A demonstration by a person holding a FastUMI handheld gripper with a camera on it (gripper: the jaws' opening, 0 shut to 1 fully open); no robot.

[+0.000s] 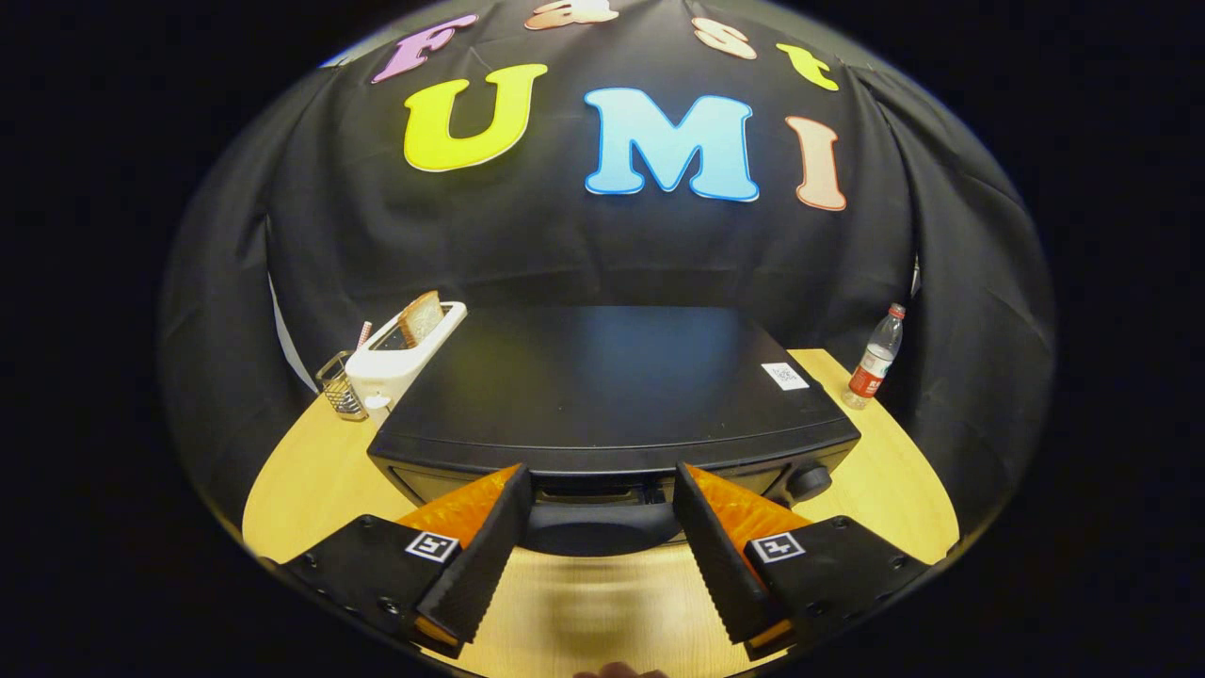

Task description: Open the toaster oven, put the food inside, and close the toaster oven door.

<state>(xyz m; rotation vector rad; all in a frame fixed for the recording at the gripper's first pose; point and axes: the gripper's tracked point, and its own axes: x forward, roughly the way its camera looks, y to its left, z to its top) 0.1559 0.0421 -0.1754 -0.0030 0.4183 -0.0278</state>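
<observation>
Gripper view.

- Oven (612,386): black toaster oven on the worktop (875,490), front face toward you, door closed. Long axis runs side to side, parallel to the worktop's near edge. Knob (810,482) at the front's right end.
- Handle (598,527): dark bar along the top of the door, lying with the oven's long axis, just ahead of your fingers and centred between them.
- Hand-held gripper (598,527): fingers spread apart, one to each side of the handle, holding nothing. Whether the tips already touch the door is hard to tell at this angle.
- Toaster (400,353): white, touching or just beside the oven's left rear corner, a bread slice (421,317) upright in its slot; likely the food.
- Wire holder (339,386): left of the toaster.
- Bottle (875,363): upright, right of the oven, well apart.

Risks, as judged:
- Your fingers close along the bar's length, so they could pinch air or slip off; turn the grip across the bar.
- A straight pull rather than a downward arc could drag the oven forward.
- A dropping door may strike the worktop.
- Reaching later for the bread could knock the toaster or holder.
</observation>
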